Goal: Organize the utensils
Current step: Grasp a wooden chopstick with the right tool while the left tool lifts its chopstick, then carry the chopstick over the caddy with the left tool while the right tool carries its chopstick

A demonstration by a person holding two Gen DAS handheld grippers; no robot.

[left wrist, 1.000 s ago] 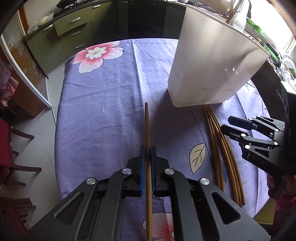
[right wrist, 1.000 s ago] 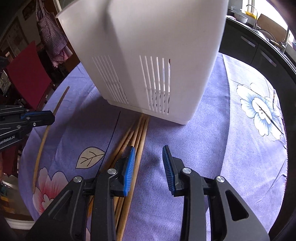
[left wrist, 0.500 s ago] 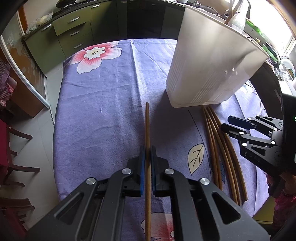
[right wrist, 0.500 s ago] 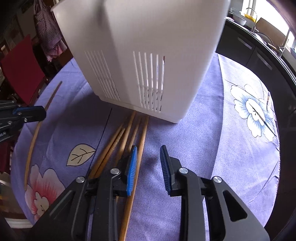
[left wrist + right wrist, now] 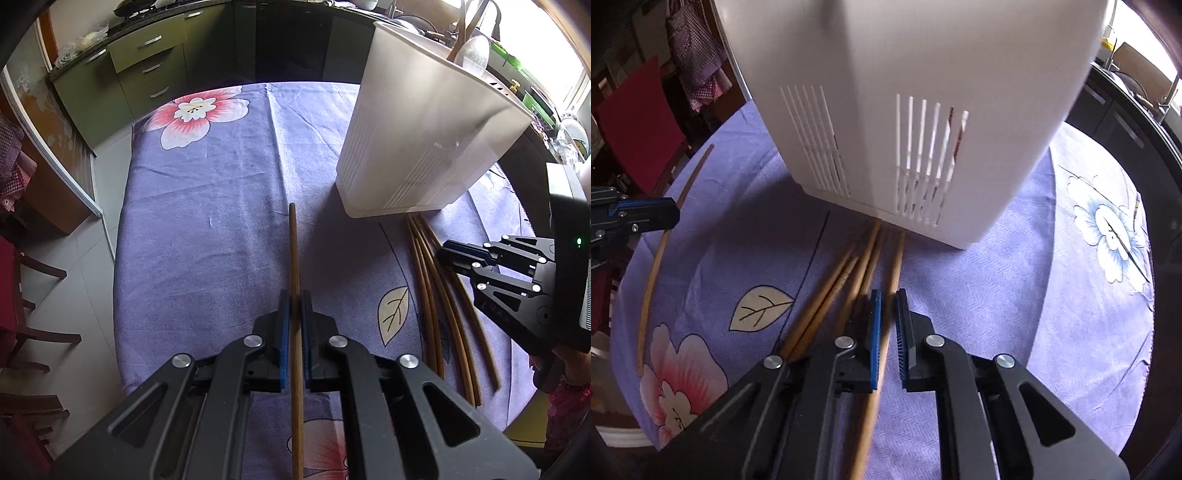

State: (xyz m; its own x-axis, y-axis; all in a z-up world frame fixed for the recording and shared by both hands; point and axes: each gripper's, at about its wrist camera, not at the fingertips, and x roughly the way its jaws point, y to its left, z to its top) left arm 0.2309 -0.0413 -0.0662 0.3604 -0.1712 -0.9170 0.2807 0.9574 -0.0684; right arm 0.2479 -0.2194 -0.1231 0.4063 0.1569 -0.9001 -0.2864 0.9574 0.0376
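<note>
My left gripper [image 5: 294, 299] is shut on a single brown chopstick [image 5: 293, 251], which lies flat on the purple cloth and points away from me. A tall white slotted utensil holder [image 5: 424, 147] stands to the right of it. Several loose chopsticks [image 5: 834, 291] lie fanned out in front of the holder [image 5: 923, 110]. My right gripper [image 5: 888, 299] is closing its jaws on the rightmost chopstick [image 5: 897, 258] of that group, and the blue pads pinch it. The left wrist view shows the right gripper [image 5: 448, 251] low over the chopsticks [image 5: 436, 302].
The table is covered by a purple flowered tablecloth [image 5: 207, 221] whose edge drops off at the left. Red chairs [image 5: 635, 122] stand beyond it, and green kitchen cabinets [image 5: 147, 62] line the far wall. Utensil handles stick out of the holder's top.
The right gripper's jaws went from open beside the chopsticks to shut around the rightmost one, after shifting slightly over it. The left gripper and its chopstick stayed put.
</note>
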